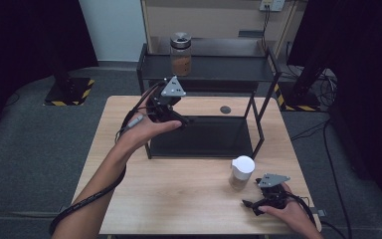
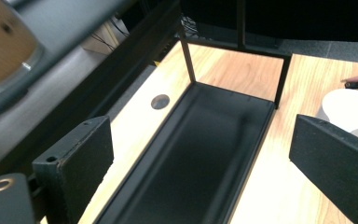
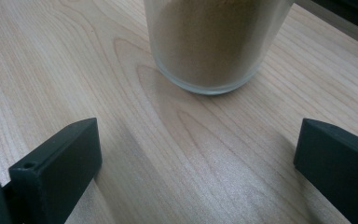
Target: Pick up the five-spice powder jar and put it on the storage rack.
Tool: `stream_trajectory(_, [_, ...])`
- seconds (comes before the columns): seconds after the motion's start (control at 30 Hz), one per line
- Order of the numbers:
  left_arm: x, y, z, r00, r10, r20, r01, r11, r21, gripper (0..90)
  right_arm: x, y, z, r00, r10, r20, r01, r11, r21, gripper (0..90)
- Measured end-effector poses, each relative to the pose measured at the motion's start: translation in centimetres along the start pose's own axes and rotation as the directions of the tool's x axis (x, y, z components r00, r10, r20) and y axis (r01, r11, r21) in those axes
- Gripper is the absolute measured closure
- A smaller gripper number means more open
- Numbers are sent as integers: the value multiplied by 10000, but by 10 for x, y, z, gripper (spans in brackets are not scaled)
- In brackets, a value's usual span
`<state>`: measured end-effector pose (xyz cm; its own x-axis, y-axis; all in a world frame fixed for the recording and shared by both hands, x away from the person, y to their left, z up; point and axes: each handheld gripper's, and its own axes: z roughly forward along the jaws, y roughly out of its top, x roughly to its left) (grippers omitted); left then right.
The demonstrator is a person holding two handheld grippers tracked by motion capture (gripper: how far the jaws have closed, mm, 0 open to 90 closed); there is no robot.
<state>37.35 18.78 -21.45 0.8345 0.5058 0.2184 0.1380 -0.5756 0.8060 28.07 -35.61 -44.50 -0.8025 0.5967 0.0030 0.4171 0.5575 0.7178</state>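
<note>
Room: We see a wooden table (image 1: 129, 194) on grey floor, dark curtains at both sides.
High view: A black two-tier rack (image 1: 206, 137) stands on the table; a jar with a metal lid (image 1: 181, 54) sits on its upper shelf. Our left claw (image 1: 181, 121) hangs over the rack's lower tray. Our right claw (image 1: 248, 204) rests near the front edge, just beside the white-lidded jar (image 1: 241, 172).
Left gripper view: The left claw (image 2: 200, 154) gapes wide, holding nothing, above the lower tray (image 2: 191, 163).
Right gripper view: The right claw (image 3: 196, 154) stands wide open and empty; the white-lidded jar (image 3: 214, 42), full of brown powder, is just ahead, untouched.
</note>
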Motion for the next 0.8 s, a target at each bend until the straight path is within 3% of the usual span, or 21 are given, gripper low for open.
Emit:
stream_trajectory(0.57, [-11, -37, 31, 9983, -308, 495, 281, 9981, 544, 43, 0, 0, 0, 10000, 21, -11, -21, 10000, 24, 14])
stream_trajectory(0.8, [-22, -52, 38, 9972, -453, 593, 412, 9967, 699, 45, 0, 0, 0, 10000, 20, -11, -20, 10000, 19, 14])
